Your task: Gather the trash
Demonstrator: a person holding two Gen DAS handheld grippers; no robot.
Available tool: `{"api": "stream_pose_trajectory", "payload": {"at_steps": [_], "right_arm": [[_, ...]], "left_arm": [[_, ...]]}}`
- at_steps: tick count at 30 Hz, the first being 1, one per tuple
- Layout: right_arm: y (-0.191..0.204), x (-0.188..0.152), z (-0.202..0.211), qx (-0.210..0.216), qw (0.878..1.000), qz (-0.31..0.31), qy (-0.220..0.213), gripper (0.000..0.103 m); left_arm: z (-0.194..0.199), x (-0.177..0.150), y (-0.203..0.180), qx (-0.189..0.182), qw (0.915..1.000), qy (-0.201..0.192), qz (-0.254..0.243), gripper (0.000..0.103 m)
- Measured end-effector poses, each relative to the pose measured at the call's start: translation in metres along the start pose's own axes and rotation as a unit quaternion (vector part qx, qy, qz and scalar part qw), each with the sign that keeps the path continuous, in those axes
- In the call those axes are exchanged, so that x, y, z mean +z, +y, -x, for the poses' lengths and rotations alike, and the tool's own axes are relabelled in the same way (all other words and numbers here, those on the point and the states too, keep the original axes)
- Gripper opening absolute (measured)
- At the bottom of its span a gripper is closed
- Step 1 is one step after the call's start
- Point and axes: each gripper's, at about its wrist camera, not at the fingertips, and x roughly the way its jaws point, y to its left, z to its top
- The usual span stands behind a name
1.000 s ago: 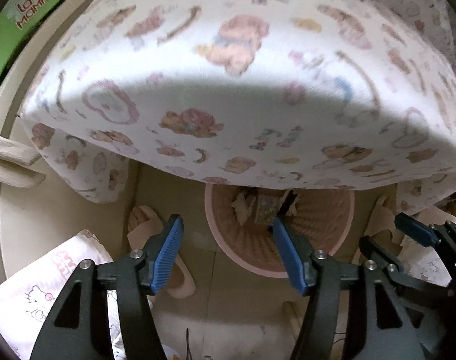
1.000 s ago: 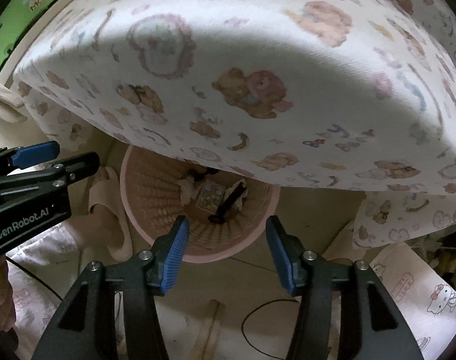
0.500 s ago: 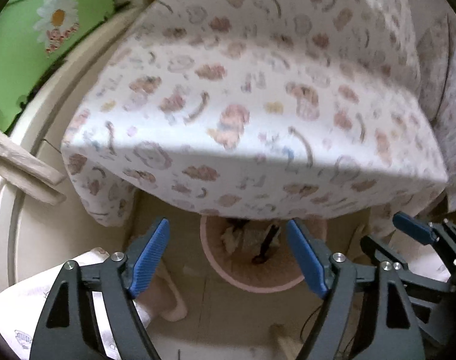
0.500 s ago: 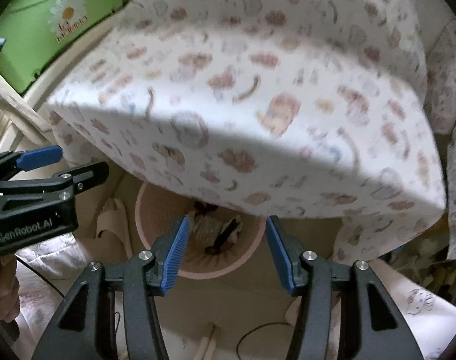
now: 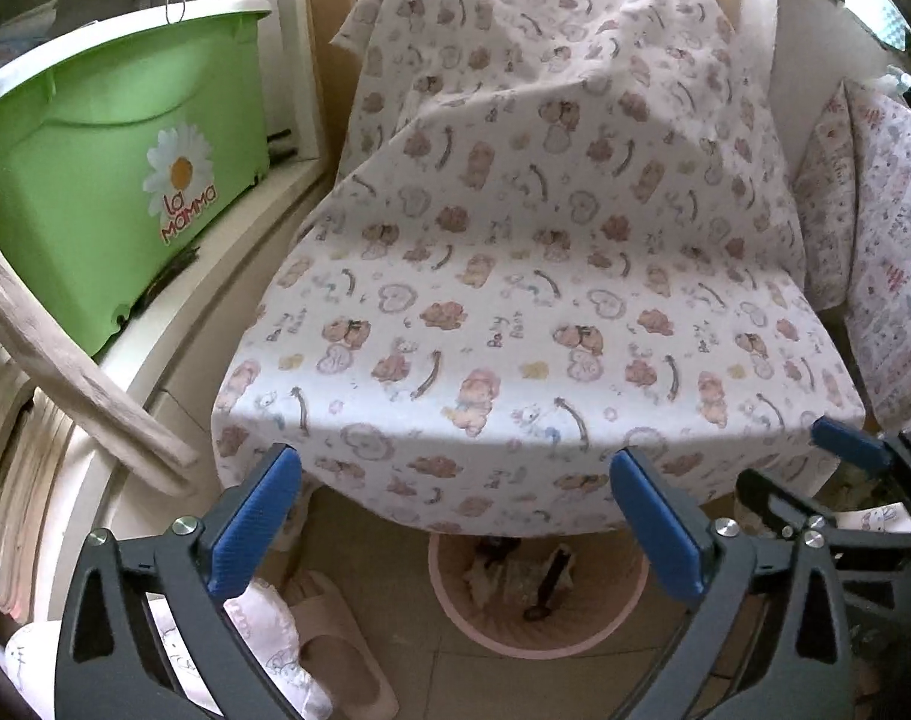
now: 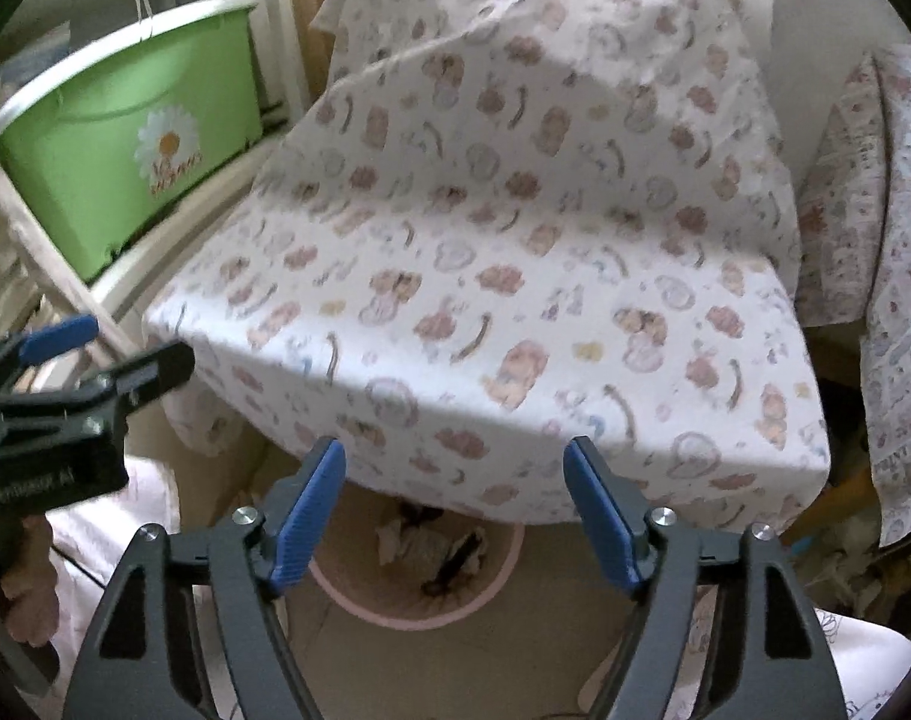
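Left claw: jaws wide, nothing between them; they have just been opening further.
Right claw: jaws fairly wide, empty; also just been opening.
Bin: pink round basket on the floor, below and just ahead of both claws, its far half hidden under the overhang of the printed cloth.
Trash: crumpled paper and a dark stick-like piece lie inside the bin; the same pile shows between the right claw's blue pads.
Cloth-covered piece: fills the view ahead of and above both claws; what is under the cloth cannot be told. No loose trash visible on it.
Left of claws: green tub on a white shelf, slipper on the floor below the left claw.
Claw spacing: the two claws sit side by side, near each other, each seen at the edge of the other's view.
Step in hand (judgement): drop-off appears finished; both claws empty above the bin.
Next move (judgement): find a further piece of trash; none identifiable in view, so the claws would need to turn toward another part of the room, keeping clear of the cloth's edge.
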Motion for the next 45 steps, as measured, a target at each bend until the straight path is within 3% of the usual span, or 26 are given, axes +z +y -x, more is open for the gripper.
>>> {"api": "stream_pose_trajectory", "payload": {"at_steps": [2,7,12,45], "right_arm": [[-0.001,0.002,0.006,-0.009,1.000,-0.001,-0.018,0.088],[-0.005,0.005,0.014,-0.036,0.998,-0.001,-0.047,0.092],[-0.010,0.007,0.015,-0.039,0.998,-0.008,-0.051,0.092],[-0.014,0.007,0.019,-0.036,0.998,-0.019,-0.056,0.092]], "left_arm": [[0.001,0.000,0.000,0.003,1.0000,0.003,0.002,0.102],[0.007,0.001,0.004,-0.012,0.9996,-0.020,0.014,0.102],[0.015,0.002,0.002,-0.004,0.9991,-0.042,0.001,0.102],[0.013,-0.001,0.002,0.013,0.9987,-0.048,-0.009,0.102]]}}
